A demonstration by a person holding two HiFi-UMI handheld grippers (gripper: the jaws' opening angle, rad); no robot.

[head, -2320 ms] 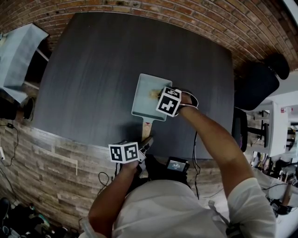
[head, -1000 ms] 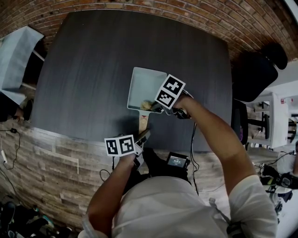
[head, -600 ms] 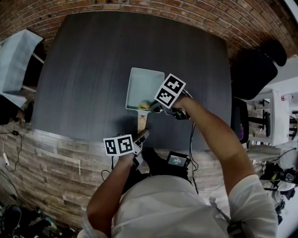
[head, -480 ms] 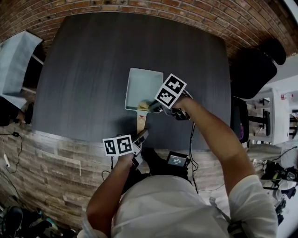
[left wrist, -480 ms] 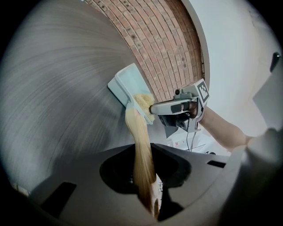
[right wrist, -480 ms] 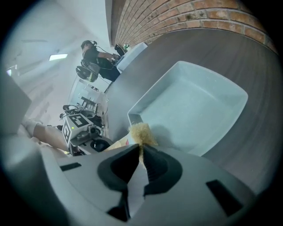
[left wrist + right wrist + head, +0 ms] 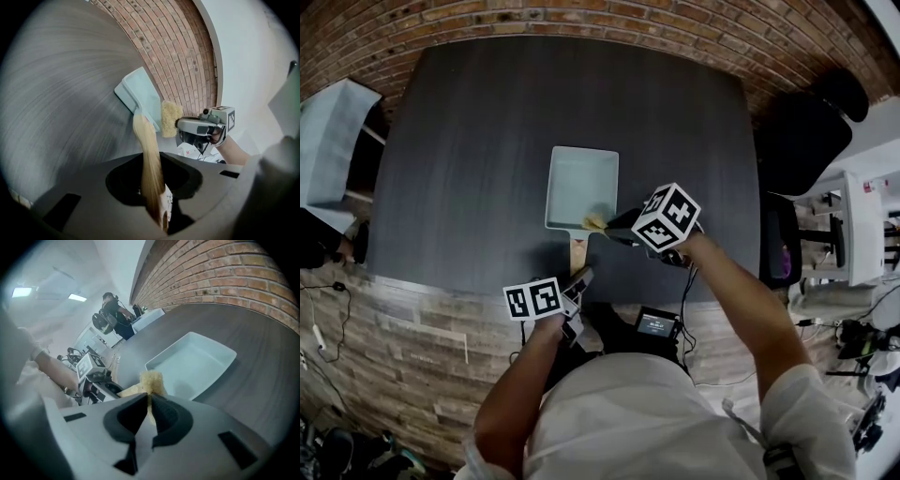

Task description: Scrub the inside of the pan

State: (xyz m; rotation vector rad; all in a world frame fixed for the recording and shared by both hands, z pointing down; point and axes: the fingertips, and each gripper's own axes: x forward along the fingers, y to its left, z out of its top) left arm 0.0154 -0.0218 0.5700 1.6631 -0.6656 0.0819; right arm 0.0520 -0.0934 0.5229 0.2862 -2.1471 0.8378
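1. The pan (image 7: 581,187) is placed flat on the dark bench (image 7: 469,141). Its wooden handle (image 7: 577,251) is directed toward the person, so that the open inside is presented upward.
2. The left hand-held gripper (image 7: 154,197) is clamped on the handle near its free end. By this grip the pan is judged to be steadied against sliding under scrubbing strokes.
3. The right hand-held gripper (image 7: 149,404) is closed on a yellow sponge (image 7: 151,379). Most of the sponge is left projecting beyond the jaws, so that only sponge would meet the pan.
4. The sponge is held at the pan's near edge, beside the handle root. It appears clear of the pan floor, but contact cannot be confirmed.
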